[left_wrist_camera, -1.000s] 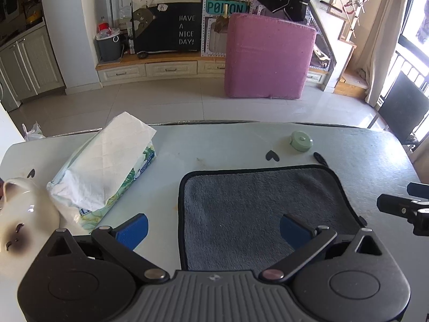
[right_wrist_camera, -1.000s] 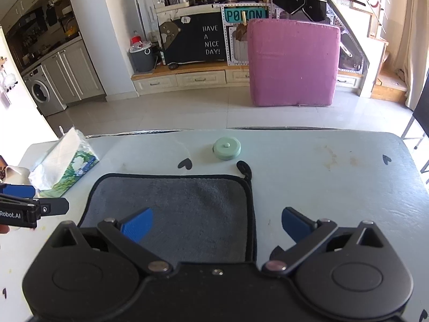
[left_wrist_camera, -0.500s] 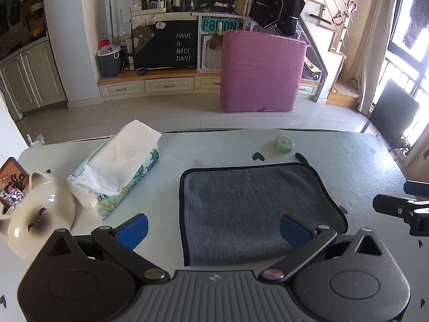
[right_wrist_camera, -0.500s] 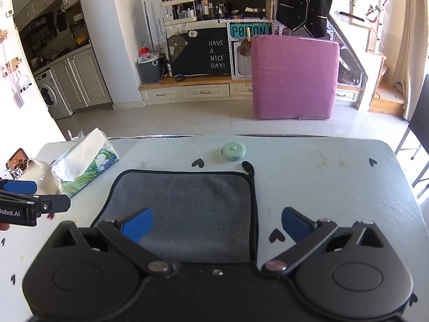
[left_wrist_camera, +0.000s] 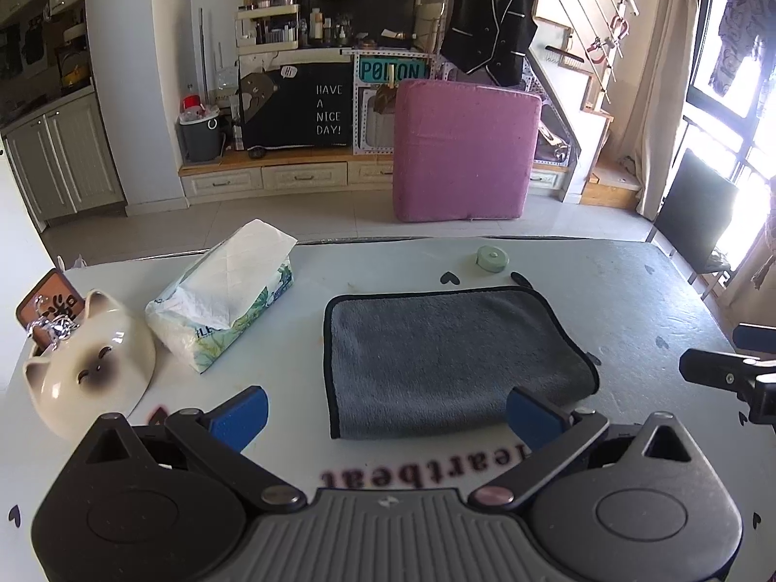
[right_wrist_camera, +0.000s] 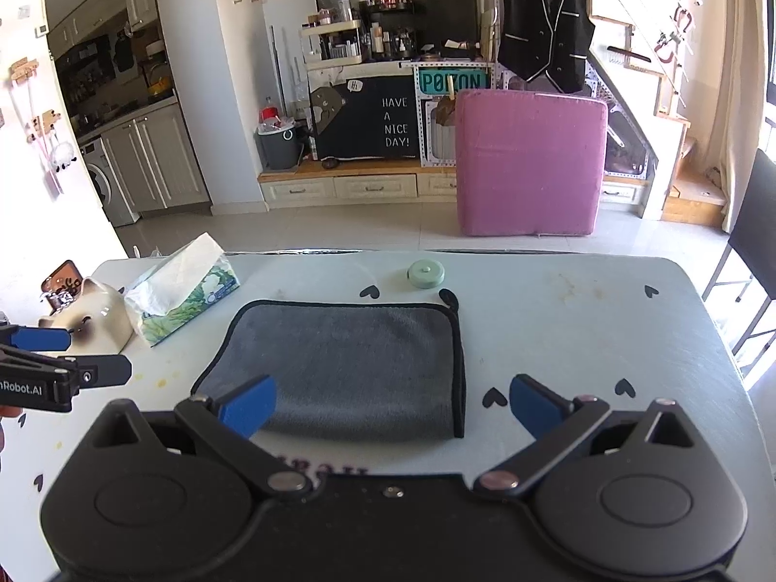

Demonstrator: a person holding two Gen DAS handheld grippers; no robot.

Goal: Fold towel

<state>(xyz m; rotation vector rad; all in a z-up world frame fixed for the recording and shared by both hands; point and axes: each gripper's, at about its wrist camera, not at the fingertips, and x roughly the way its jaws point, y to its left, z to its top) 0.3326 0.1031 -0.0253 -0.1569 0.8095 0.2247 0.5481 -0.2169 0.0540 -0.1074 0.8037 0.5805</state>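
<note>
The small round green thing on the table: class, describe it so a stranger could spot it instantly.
Start at the white table and find the grey towel. Just past its far edge lies a small round green thing: the only pale green disc, lower than the tissue pack.

1. Left wrist view: raised above the near table [left_wrist_camera: 630,300] edge, angled down and forward, left of the towel [left_wrist_camera: 451,359].
2. Right wrist view: same height and heading, right of the towel [right_wrist_camera: 349,363].
3. Shared: towel, tissue pack [left_wrist_camera: 223,300], green disc [right_wrist_camera: 426,274], pink cushion [right_wrist_camera: 531,165].
</note>
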